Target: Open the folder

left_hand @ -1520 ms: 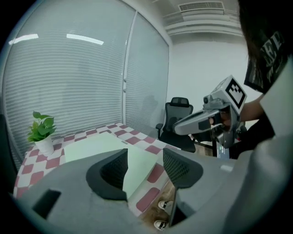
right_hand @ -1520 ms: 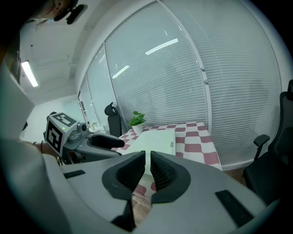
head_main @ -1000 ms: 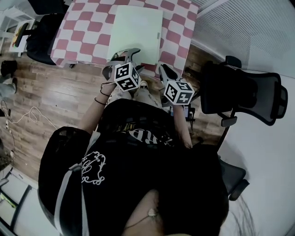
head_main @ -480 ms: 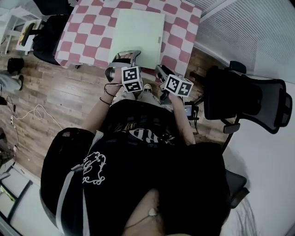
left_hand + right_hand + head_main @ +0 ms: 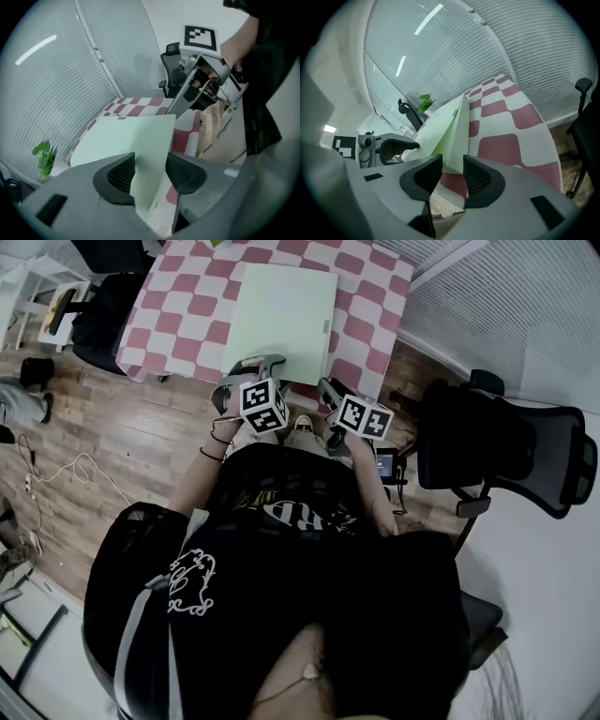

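A pale green folder (image 5: 281, 306) lies shut on the table with the red-and-white checked cloth (image 5: 183, 329), its near edge at the table's front. My left gripper (image 5: 255, 365) is at the folder's near left corner. Its jaws are closing, the folder's edge (image 5: 126, 136) runs between the pads (image 5: 119, 173), and a gap still shows. My right gripper (image 5: 325, 388) hangs at the near right corner with its jaws apart. In the right gripper view that corner of the folder (image 5: 447, 131) sits just beyond the tips (image 5: 452, 176) and looks slightly lifted.
A black office chair (image 5: 497, 442) stands close on the right, another (image 5: 94, 315) at the table's left end. A small plant (image 5: 44, 157) is at the table's far side by the blinds. A cable (image 5: 56, 474) lies on the wooden floor.
The right gripper has sunk towards the table's front edge and rolled. The left gripper has stayed at the folder's near edge, and its jaws have narrowed.
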`<state>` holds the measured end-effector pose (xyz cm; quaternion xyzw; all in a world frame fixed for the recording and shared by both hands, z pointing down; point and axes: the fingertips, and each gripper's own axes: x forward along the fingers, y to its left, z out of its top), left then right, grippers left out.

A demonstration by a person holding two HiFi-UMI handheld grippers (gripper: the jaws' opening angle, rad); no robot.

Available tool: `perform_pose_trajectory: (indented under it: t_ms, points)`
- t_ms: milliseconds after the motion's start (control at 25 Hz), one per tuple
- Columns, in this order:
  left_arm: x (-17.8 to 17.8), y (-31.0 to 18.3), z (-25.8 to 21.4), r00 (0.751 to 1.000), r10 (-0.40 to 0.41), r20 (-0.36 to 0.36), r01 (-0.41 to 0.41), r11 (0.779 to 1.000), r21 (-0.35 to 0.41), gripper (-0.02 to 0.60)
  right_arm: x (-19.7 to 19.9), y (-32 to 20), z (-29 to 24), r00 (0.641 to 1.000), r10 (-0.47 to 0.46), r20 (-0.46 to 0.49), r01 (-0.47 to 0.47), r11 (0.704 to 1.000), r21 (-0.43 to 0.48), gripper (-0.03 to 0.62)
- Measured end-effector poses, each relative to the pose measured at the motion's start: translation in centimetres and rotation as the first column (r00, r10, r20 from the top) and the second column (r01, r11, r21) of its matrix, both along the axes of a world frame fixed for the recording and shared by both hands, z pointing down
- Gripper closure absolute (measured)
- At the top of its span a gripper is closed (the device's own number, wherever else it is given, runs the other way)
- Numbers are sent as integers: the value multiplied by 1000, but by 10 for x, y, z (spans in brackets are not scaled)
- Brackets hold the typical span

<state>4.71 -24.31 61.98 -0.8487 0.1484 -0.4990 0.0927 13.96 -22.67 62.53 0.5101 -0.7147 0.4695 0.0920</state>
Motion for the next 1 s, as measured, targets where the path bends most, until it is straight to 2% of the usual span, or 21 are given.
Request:
perform_pose_trajectory:
  t_ms: [160,320,520,680,800,880,920,1000]
  points:
    - [0,1,-4,999,-13,-37,12,1000,-25,383,-1,-1,-2,1000,-5,12,5,1000,3,490]
    - [2,1,-10,989,-69,-129,58,995,-87,405,3,2,7,1000,4,-3,-5,1000,-16,485]
    - [0,1,-14,982,-103,-160,93,993,-68,447,1,0,8,1000,4,16,-4,1000,-4,484]
    - [-1,-4,-35,953,-163,-255,144,985,-90,468,2,1,9,999,23,37,-22,1000,-9,484]
    - [-5,-9,-47,909,-241,-340,203,968,-144,471,3,1,8,1000,7,10,-7,1000,0,484]
    - [-12,-10,-54,857,-318,-406,256,946,-201,472,2,0,7,1000,-8,-13,8,1000,6,484]
    - [-16,-11,-60,818,-365,-444,285,929,-237,474,1,0,7,1000,-14,-24,14,1000,9,484]
    - [-26,-14,-77,716,-459,-526,333,887,-320,477,1,0,6,999,-22,-47,23,1000,15,484]
